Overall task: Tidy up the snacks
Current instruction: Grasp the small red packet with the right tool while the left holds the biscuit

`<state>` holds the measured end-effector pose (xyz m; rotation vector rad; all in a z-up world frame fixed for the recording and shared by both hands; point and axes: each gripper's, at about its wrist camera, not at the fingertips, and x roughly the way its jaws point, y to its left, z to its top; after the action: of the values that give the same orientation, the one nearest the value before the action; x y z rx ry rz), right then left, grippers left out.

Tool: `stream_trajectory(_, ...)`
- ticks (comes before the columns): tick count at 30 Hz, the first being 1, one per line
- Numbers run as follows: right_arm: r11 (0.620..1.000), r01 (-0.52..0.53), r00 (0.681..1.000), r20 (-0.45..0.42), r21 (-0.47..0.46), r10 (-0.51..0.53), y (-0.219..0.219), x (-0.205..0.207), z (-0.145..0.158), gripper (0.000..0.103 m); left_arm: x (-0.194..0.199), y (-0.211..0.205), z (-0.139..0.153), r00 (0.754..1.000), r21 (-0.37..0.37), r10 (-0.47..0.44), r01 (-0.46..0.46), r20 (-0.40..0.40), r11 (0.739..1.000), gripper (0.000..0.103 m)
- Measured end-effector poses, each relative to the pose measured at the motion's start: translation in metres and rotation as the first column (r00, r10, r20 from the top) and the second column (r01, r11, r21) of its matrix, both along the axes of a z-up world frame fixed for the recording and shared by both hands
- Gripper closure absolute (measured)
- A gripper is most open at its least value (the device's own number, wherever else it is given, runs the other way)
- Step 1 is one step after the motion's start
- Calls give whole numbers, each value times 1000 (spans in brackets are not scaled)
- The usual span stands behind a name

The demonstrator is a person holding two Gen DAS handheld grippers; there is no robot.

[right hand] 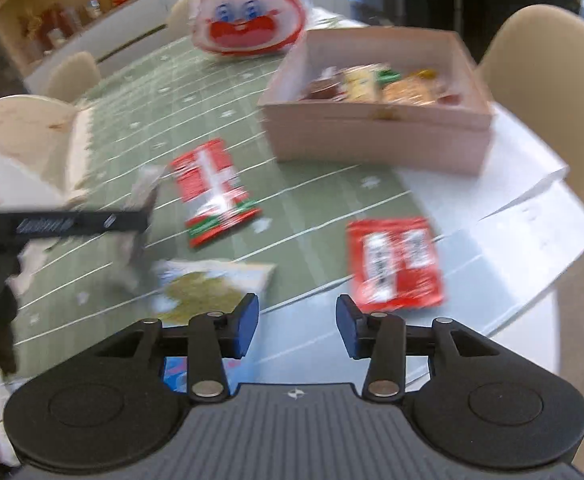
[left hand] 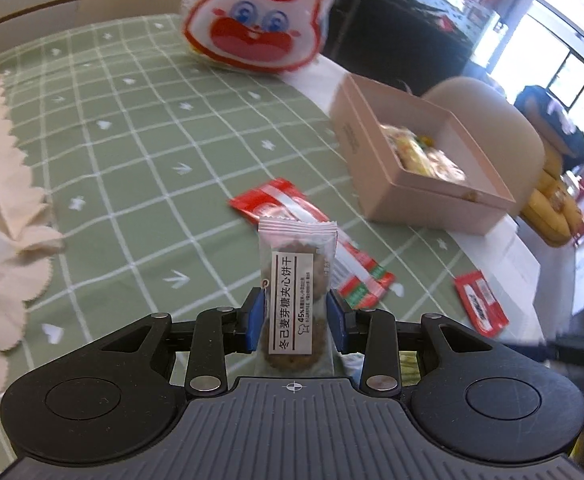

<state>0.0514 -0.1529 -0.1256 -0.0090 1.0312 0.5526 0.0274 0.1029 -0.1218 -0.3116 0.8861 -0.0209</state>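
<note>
left gripper (left hand: 297, 316): pads clamped on biscuit packet (left hand: 297, 280)
packet axis: long axis along fingers, crimped end forward
right gripper (right hand: 297, 325): jaws wide, holding nothing

Both wrist views look low across the table (left hand: 140, 128), sharing the box (right hand: 372, 140).

Biscuit packet (left hand: 297, 280): clear glossy plastic film, matt paper-like label. Red wrappers (right hand: 394, 262): shiny foil-like plastic. Tablecloth (left hand: 132, 152): matt woven cloth. Box (right hand: 376, 136): matt pink card. Claw pads (left hand: 257, 316): blue, rubbery-looking.
</note>
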Motion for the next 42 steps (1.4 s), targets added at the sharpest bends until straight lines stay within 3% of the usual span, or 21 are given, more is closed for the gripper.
stream_trajectory(2, 997, -81, 997, -4, 1, 81, 12, -11, 0, 57, -1, 5, 0, 1000, 8, 15, -15, -6, 1000, 64)
stream_trajectory(5, 983, -152, 984, 77, -104, 161, 33, -26, 4, 58, -4, 5, -3, 1000, 9, -1, 2, -29, 1000, 64)
stream_trajectory(7, 976, -107, 975, 171, -188, 140, 36, -28, 6, 57, -7, -1, -6, 998, 13, -31, 32, -46, 999, 64)
stream_trajectory(10, 967, 14, 969, 243, -254, 49, 28, -13, -1, 50, -11, -11, -15, 995, 7, -73, 74, -69, 997, 64)
stream_trajectory(13, 960, 135, 974, 210, -247, -83, 8, 12, -14, 50, -11, -20, -22, 991, 4, -98, 99, -90, 995, 64)
stream_trajectory(18, 962, 247, 966, 103, -115, -235, -26, 30, -27, 46, -12, -31, -24, 986, 20, -134, 136, -98, 990, 64)
stream_trajectory(25, 989, 51, 995, 90, -136, -39, 0, 9, -22, 57, -10, -33, -24, 984, 28, -144, 147, -100, 989, 63)
stream_trajectory(28, 989, -11, 998, 61, -150, 20, 10, 1, -20, 55, -9, -34, -25, 983, 43, -155, 159, -97, 986, 63)
stream_trajectory(32, 971, -57, 988, 125, -234, 89, 22, -12, -22, 45, -10, -36, -25, 982, 57, -163, 169, -93, 984, 62)
stream_trajectory(35, 971, -29, 989, 134, -238, 62, 23, -9, -20, 45, -12, -38, -25, 983, 66, -164, 170, -87, 983, 62)
stream_trajectory(42, 985, 137, 990, 57, -106, -132, 12, 23, -18, 44, -12, -39, -25, 979, 83, -187, 194, -85, 977, 59)
